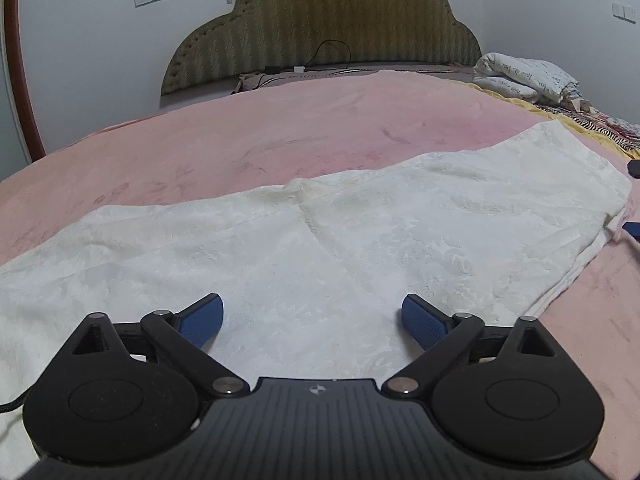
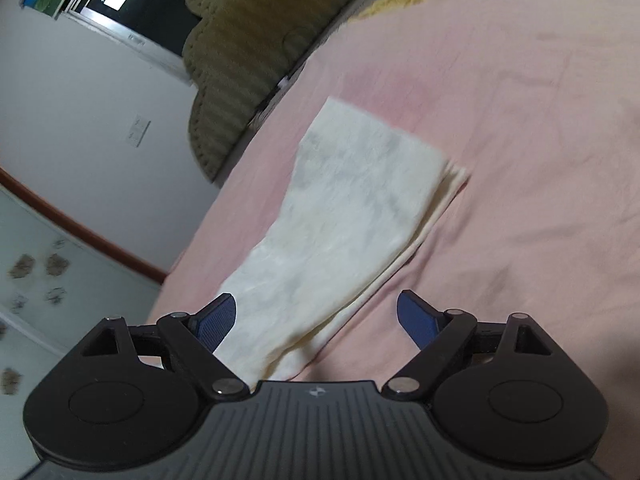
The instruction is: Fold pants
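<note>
Cream-white pants (image 1: pixel 320 232) lie flat across the pink bedspread (image 1: pixel 280 128), stretching from the left edge to the right. My left gripper (image 1: pixel 312 300) hovers over their near middle, jaws wide open with nothing between them, only cloth beneath. At the far right edge, the blue tips of my right gripper (image 1: pixel 634 200) show by the pants' right end. In the tilted right wrist view the pants (image 2: pixel 352 208) run away lengthwise, with layered edges along their right side. My right gripper (image 2: pixel 316 296) is open over their near end, and the cloth passes close to the left finger (image 2: pixel 216 320).
An olive padded headboard (image 1: pixel 320 20) stands at the far side, with a cable and charger (image 1: pixel 298 69) at its foot. A folded white quilt (image 1: pixel 524 74) and a yellow blanket (image 1: pixel 520 104) lie at the back right. A dark window (image 2: pixel 132 4) is on the wall.
</note>
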Tool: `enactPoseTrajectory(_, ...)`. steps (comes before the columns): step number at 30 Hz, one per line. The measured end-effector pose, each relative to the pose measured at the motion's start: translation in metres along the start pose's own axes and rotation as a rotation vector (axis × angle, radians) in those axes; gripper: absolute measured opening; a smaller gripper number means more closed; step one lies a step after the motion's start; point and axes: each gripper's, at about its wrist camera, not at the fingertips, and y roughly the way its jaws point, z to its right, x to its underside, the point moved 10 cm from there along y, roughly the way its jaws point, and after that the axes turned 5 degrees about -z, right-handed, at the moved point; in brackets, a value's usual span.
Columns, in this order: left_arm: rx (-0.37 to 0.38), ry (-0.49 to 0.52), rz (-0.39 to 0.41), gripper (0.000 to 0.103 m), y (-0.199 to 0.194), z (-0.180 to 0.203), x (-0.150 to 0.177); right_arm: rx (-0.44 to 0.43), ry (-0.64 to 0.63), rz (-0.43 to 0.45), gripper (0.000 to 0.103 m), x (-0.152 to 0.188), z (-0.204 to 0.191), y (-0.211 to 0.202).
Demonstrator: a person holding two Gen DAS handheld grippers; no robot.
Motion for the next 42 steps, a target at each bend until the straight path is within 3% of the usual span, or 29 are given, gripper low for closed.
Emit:
enactPoseTrajectory(3,0.002,-0.013,-0.006,0.101,0.001,-0.002,0.001,0.006,-0.032,0.0,0.089,-0.005,-0.006,0.01)
enactPoseTrajectory(9,0.01,-0.031,-0.014,0.103,0.002,-0.002,0.002,0.062,-0.067,0.208,0.087,-0.039,0.006,0.013)
enactPoseTrajectory(12,0.011,-0.035,-0.016,0.103,0.002,-0.002,0.002,0.105,-0.073,0.264,0.085,-0.054,0.01,0.021)
enactPoseTrajectory(13,0.013,-0.036,-0.017,0.103,0.002,-0.002,0.002,0.13,-0.071,0.272,0.076,-0.057,0.013,0.024)
enactPoseTrajectory(14,0.015,-0.039,-0.017,0.103,0.002,-0.002,0.002,0.163,-0.065,0.272,0.053,-0.059,0.017,0.027)
enactPoseTrajectory(15,0.018,-0.043,-0.018,0.103,0.002,-0.003,0.002,0.193,-0.052,0.268,0.042,-0.061,0.023,0.03)
enactPoseTrajectory(16,0.023,-0.049,-0.017,0.103,0.002,-0.003,0.003,0.197,-0.025,0.273,0.022,-0.064,0.03,0.03)
enactPoseTrajectory(18,0.036,-0.062,-0.012,0.103,0.001,-0.004,0.002,0.15,0.035,0.283,0.017,-0.065,0.037,0.028)
enactPoseTrajectory(21,0.059,-0.106,0.006,0.098,-0.003,-0.009,-0.002,0.207,-0.088,0.32,0.015,-0.063,0.017,0.022)
enactPoseTrajectory(23,0.121,-0.197,0.018,0.098,-0.006,-0.014,-0.008,0.245,-0.235,0.34,0.015,-0.061,-0.014,0.019)
enactPoseTrajectory(26,0.294,-0.393,0.01,0.098,-0.008,-0.02,-0.02,0.296,-0.494,0.343,0.015,-0.045,-0.071,0.026)
enactPoseTrajectory(30,0.56,-0.622,-0.019,0.1,-0.006,-0.016,-0.042,0.309,-0.803,0.306,0.015,0.003,-0.136,0.051)
enactPoseTrajectory(34,0.799,-0.738,-0.064,0.102,0.002,0.005,-0.063,0.286,-1.026,0.22,0.015,0.064,-0.17,0.083)
enactPoseTrajectory(36,0.843,-0.782,-0.127,0.103,0.016,0.018,-0.065,0.259,-1.078,0.18,0.015,0.087,-0.177,0.093)
enactPoseTrajectory(40,0.814,-0.85,-0.217,0.102,0.045,0.029,-0.061,0.246,-1.143,0.158,0.015,0.117,-0.185,0.098)
enactPoseTrajectory(42,0.796,-0.89,-0.22,0.089,0.053,0.025,-0.062,0.243,-1.184,0.158,0.015,0.128,-0.19,0.097)
